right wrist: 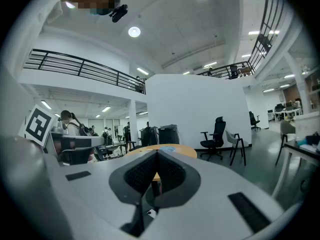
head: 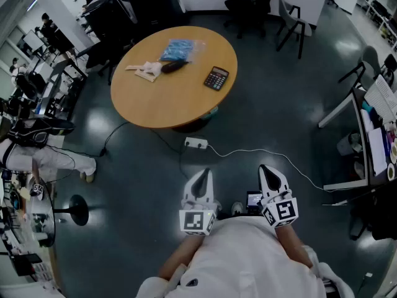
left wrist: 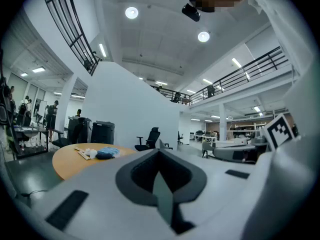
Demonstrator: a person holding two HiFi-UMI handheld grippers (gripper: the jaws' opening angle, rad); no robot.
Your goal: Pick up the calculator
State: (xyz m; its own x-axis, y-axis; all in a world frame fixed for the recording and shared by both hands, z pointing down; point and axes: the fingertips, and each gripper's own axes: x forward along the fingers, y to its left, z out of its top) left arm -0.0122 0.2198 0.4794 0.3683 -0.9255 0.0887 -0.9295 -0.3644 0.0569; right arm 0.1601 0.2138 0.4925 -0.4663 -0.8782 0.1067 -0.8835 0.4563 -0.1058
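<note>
A black calculator (head: 216, 78) lies flat near the right edge of a round wooden table (head: 161, 104) in the head view. Both grippers are held close to the person's body, well short of the table. My left gripper (head: 203, 177) has its jaws together with nothing in them. My right gripper (head: 268, 173) is also shut and empty. In the left gripper view the left gripper (left wrist: 161, 156) points level at the table (left wrist: 67, 161). In the right gripper view the right gripper (right wrist: 156, 156) points at the table (right wrist: 172, 150), far ahead. The calculator does not show in either gripper view.
A blue bag (head: 181, 48), a dark object (head: 172, 66) and crumpled white paper (head: 147, 71) lie on the table's far side. A power strip (head: 195, 143) and white cable (head: 273, 157) cross the floor between me and the table. Office chairs (head: 251, 5) stand beyond; a desk (head: 366, 135) is at right.
</note>
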